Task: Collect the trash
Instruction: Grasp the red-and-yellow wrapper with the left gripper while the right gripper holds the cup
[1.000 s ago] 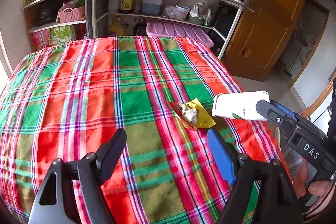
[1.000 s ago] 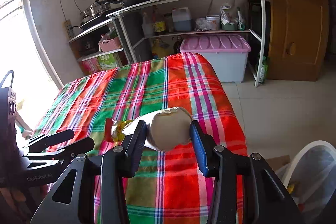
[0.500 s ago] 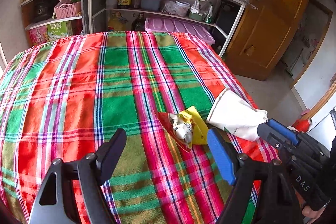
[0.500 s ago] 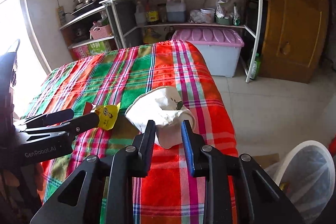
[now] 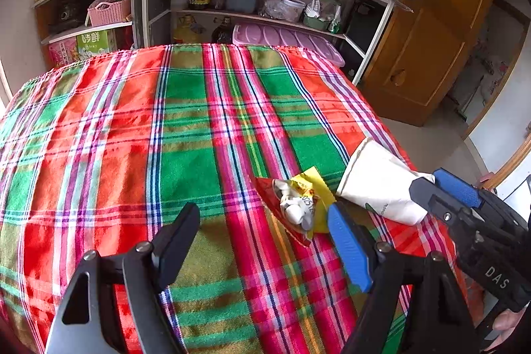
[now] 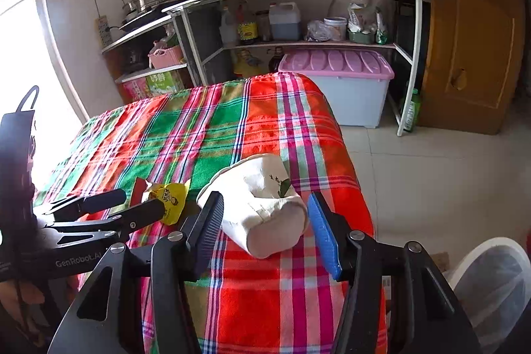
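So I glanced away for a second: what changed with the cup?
The right hand-held gripper, shut on the crumpled white paper cup half a second ago, has opened and released it onto the plaid tablecloth. The left hand-held gripper stayed open behind the red-and-yellow snack wrapper.

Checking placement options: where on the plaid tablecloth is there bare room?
The plaid tablecloth is bare from its shelf-side edge down to the red-and-yellow snack wrapper. Crowded: the near right corner, with that wrapper and the crumpled white paper cup.
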Action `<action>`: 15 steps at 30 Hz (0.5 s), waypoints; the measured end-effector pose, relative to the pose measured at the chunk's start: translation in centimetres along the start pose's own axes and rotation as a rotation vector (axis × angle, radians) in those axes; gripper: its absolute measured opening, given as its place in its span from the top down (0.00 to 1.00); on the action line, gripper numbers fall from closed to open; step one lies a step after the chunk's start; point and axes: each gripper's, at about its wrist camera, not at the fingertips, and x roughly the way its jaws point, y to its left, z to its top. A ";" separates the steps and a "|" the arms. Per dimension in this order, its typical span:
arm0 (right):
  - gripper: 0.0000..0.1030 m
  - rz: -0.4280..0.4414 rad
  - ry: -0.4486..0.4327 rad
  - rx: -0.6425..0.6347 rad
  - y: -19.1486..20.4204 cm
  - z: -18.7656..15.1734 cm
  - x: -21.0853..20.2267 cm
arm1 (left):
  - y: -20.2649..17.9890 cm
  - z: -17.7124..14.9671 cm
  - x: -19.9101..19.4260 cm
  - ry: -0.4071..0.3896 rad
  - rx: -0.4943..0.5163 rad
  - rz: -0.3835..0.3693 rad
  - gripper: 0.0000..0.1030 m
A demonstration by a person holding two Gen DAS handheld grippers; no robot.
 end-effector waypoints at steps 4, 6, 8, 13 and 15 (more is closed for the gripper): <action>0.44 -0.015 0.034 -0.028 0.2 0.1 1.4 | 0.0 0.0 0.3 0.006 0.006 0.004 0.25; 0.43 -0.016 0.035 -0.024 0.2 0.2 1.7 | 0.0 0.0 0.5 0.007 0.005 0.007 0.26; 0.43 -0.012 0.042 -0.014 0.1 0.3 1.9 | 0.0 0.1 0.6 0.004 0.009 0.010 0.30; 0.43 -0.003 0.051 -0.004 0.0 0.4 2.2 | -0.2 0.1 0.7 0.005 0.022 0.000 0.42; 0.43 0.003 0.055 0.008 -0.1 0.4 2.3 | -0.2 0.1 0.8 0.005 0.025 -0.006 0.47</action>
